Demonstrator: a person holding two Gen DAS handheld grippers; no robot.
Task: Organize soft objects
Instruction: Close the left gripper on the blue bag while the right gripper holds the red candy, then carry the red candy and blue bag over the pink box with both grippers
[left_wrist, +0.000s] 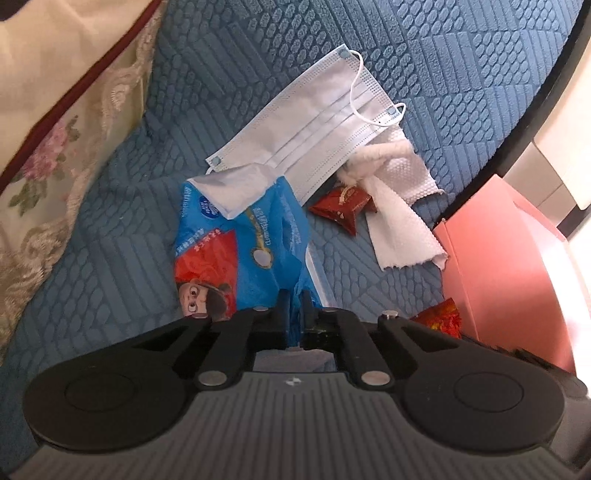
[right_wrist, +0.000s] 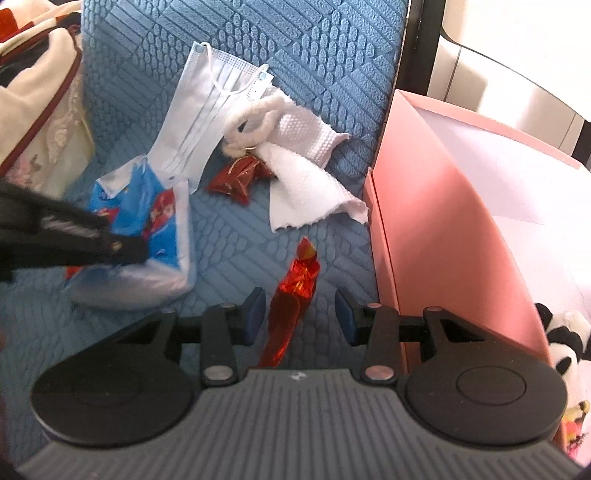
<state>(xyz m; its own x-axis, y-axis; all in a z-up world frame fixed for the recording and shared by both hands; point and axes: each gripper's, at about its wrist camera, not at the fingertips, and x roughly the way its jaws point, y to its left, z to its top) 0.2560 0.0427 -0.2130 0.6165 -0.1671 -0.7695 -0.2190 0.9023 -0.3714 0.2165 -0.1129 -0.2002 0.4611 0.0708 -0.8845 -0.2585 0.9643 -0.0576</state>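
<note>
L gripper (left_wrist: 294, 310) is pinched tight on the near edge of the blue tissue pack (left_wrist: 243, 251), which lies on the blue quilted cover (left_wrist: 443, 74). Ahead of it: face mask (left_wrist: 306, 125), w/ white paper towel (left_wrist: 399, 221) and a red candy (left_wrist: 345, 206) off to its right. R gripper (right_wrist: 300, 314) is spread, jaws either side of a red-orange wrapper (right_wrist: 295, 291), not touching. Pink box (right_wrist: 443, 221) sits just right of R gripper.

A blue quilted cover (left_wrist: 461, 66) with a raised geometric pattern spreads across the seat. At its left lies a cream floral cushion (left_wrist: 55, 147) edged in dark red piping. A dark frame bar (right_wrist: 421, 44) stands behind, before pale wall.
</note>
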